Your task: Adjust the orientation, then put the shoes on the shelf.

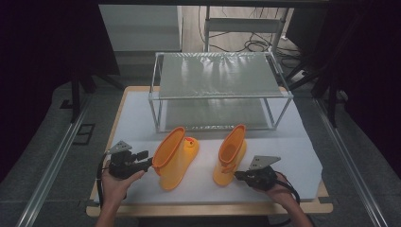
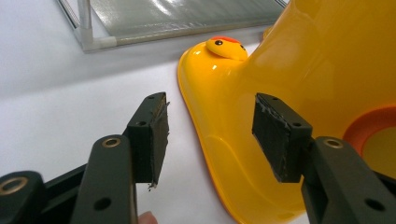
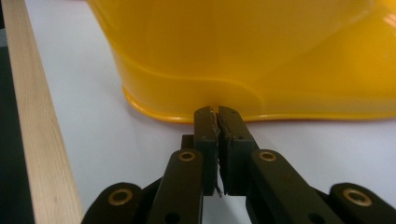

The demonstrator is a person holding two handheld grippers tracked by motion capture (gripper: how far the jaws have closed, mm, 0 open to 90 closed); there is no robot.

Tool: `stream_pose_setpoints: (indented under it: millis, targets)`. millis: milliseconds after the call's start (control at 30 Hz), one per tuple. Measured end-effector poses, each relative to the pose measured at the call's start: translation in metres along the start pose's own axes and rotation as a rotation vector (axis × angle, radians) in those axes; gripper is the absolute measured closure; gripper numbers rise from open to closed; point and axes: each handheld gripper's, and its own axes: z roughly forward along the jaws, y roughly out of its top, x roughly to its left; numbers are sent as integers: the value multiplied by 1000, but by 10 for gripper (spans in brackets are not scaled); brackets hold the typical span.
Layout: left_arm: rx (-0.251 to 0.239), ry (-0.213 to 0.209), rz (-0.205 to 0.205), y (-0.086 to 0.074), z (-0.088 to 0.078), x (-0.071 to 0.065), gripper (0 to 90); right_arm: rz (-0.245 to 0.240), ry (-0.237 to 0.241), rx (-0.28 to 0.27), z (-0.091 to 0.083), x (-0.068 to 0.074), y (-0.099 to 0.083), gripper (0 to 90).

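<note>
From above, two yellow rain boots sat on a white table (image 1: 142, 113) in front of a wire shelf (image 1: 220, 90). The left boot (image 1: 176, 158) leaned over and had a little duck face on its toe. The right boot (image 1: 230, 154) stood up. The left gripper (image 1: 147, 161) was right at the left boot's orange rim. The right gripper (image 1: 238, 176) was at the right boot's heel.

In the left gripper view, the jaws stood wide apart. The left boot (image 2: 299, 70) was close by the right jaw, and nothing was held.

In the right gripper view, the jaws were pressed together, empty, and their tips were right at the bottom edge of the right boot (image 3: 261, 56).

No writing could be read anywhere.
</note>
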Motion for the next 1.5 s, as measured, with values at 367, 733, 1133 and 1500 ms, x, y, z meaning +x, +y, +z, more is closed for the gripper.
stream_pose_setpoints:
  millis: [367,733,1133,1500]
  targets:
    - [0,-3,0,0,-1,0,458,48,-78,-56,-20,-11,-9,748]
    - [9,-4,3,0,0,0,455,240,-208,-122,-51,-51,-35,593]
    - [1,-45,-1,12,-10,-5,441,260,-227,-127,-51,-52,-36,546]
    - [12,-128,25,58,-37,-18,437,274,-228,-133,-52,-53,-35,540]
